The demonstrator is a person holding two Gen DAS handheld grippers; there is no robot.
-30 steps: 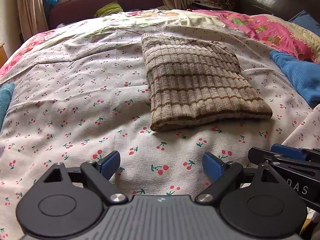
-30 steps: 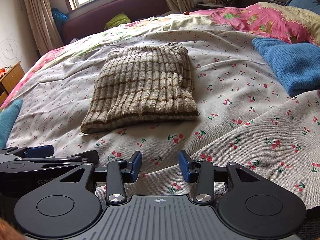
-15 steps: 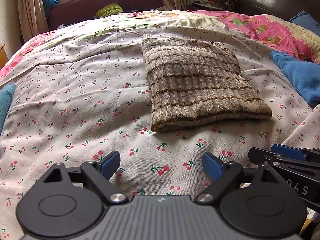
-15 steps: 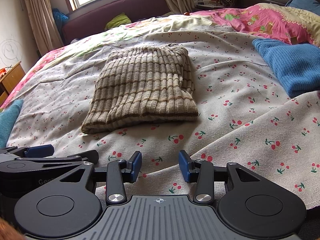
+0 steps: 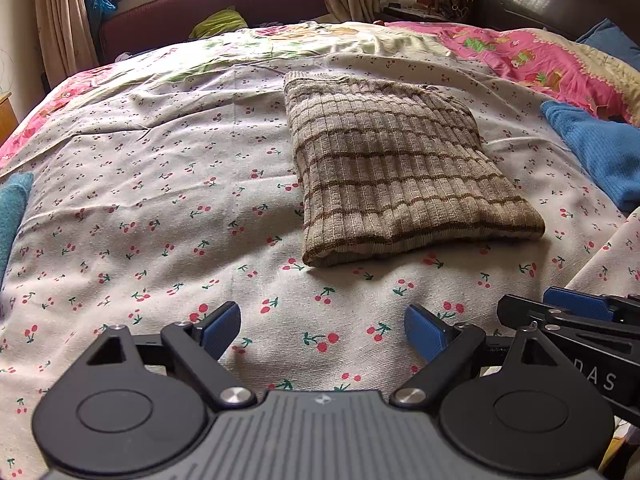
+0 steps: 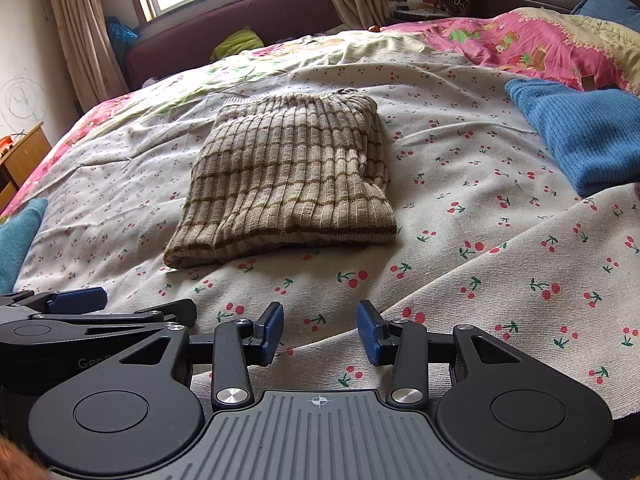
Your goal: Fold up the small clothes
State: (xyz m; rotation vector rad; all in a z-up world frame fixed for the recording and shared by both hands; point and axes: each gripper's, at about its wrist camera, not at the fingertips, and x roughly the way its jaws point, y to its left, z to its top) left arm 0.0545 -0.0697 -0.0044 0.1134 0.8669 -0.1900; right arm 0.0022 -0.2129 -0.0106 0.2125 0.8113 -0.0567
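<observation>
My left gripper (image 5: 322, 330) wide, empty, short of the sweater (image 5: 394, 172). Sweater mid-bed, already a compact rectangle: this fold looks done. Right gripper (image 6: 320, 332) narrower, empty. Blue knit (image 6: 580, 128) right of sweater, probably next.

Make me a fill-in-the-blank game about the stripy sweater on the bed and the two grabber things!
1. The folded beige ribbed sweater with brown stripes lies on a bedsheet printed with little red ____.
2. The left gripper holds ____ between its blue-padded fingers.
3. The right gripper has its fingers ____, not touching the sweater.
4. The knitted garment at the right side of the bed is ____ in colour.

Missing words: cherries; nothing; open; blue
</observation>
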